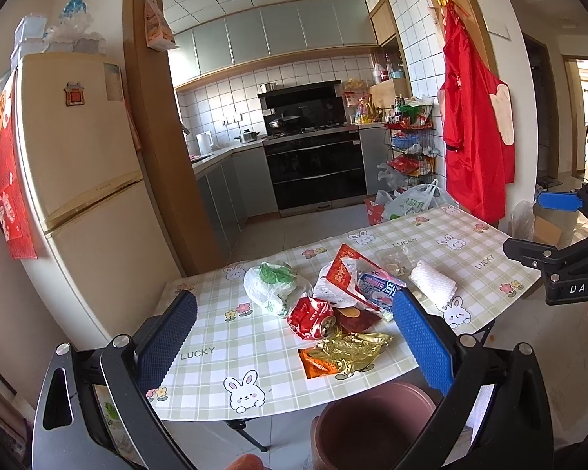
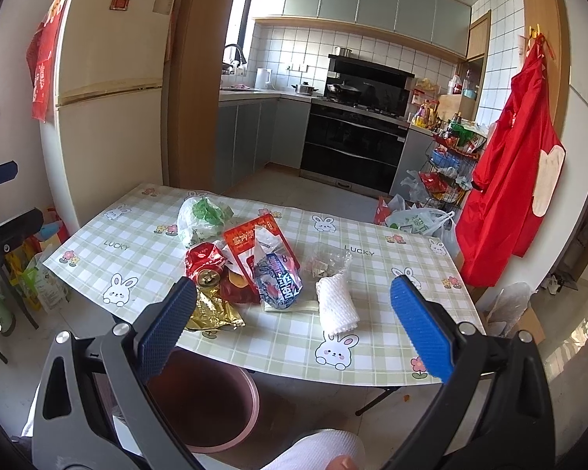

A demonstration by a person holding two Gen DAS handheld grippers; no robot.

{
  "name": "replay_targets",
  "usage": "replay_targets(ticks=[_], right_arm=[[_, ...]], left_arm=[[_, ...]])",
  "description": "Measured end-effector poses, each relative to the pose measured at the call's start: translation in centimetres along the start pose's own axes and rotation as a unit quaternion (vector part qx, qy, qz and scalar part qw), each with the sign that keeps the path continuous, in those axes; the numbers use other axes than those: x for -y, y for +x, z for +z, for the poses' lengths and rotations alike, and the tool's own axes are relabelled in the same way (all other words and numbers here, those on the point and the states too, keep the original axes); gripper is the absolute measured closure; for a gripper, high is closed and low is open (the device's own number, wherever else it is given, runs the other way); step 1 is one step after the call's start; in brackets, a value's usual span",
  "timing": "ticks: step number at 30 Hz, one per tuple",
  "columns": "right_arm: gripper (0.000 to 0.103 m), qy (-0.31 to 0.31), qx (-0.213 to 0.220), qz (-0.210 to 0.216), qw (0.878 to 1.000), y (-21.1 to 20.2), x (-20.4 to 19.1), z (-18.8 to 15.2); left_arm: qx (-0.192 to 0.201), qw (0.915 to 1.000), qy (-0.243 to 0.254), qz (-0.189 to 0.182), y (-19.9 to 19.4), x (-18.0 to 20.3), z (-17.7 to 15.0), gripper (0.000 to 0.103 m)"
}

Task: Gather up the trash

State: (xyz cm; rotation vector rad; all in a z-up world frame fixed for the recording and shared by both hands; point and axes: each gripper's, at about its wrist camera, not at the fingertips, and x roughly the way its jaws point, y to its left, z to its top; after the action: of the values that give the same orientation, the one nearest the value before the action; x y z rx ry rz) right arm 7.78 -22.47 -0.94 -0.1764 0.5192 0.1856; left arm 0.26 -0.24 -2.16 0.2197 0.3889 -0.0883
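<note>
A heap of trash lies on the checked rabbit-print table: a crushed red can, gold foil wrapper, red snack pouch, blue wrapper, white-green plastic bag, white foam net and a clear bag. A brown bin stands below the table's near edge. My left gripper is open and empty above the near edge. My right gripper is open and empty; it also shows in the left wrist view.
A cream fridge stands left of the table. The kitchen with oven lies beyond. A red apron hangs at right. Bags sit on the floor past the table and at its left.
</note>
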Motion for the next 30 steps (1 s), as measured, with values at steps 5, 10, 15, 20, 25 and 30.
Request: replay_targets(ticks=[5, 10, 15, 20, 25, 30], right_arm=[[0.006, 0.027, -0.018, 0.004, 0.999, 2.3, 1.0, -1.6], [0.006, 0.039, -0.047, 0.015, 0.998, 5.6, 0.9, -3.7], [0.006, 0.055, -0.048, 0.031, 0.997, 8.0, 1.1, -5.2], [0.006, 0.055, -0.064, 0.036, 0.996, 10.9, 1.2, -6.1], [0.005, 0.066, -0.085, 0.042, 0.993, 13.6, 1.5, -6.7], [0.005, 0.065, -0.100, 0.045, 0.992, 16.0, 1.9, -6.4]], left_arm=[[0.000, 0.9995, -0.030, -0.008, 1.8, -1.0, -1.7, 0.005], [-0.024, 0.9975, -0.065, -0.014, 4.9, -2.5, -3.8, 0.005], [-0.038, 0.9973, -0.063, 0.004, 7.5, -3.0, -6.2, 0.005], [-0.066, 0.9941, -0.086, -0.007, 10.1, -3.5, -8.1, 0.005], [-0.082, 0.9926, -0.089, -0.006, 12.2, -3.4, -8.8, 0.005], [-0.103, 0.9908, -0.088, 0.002, 14.4, -2.9, -8.7, 0.005]])
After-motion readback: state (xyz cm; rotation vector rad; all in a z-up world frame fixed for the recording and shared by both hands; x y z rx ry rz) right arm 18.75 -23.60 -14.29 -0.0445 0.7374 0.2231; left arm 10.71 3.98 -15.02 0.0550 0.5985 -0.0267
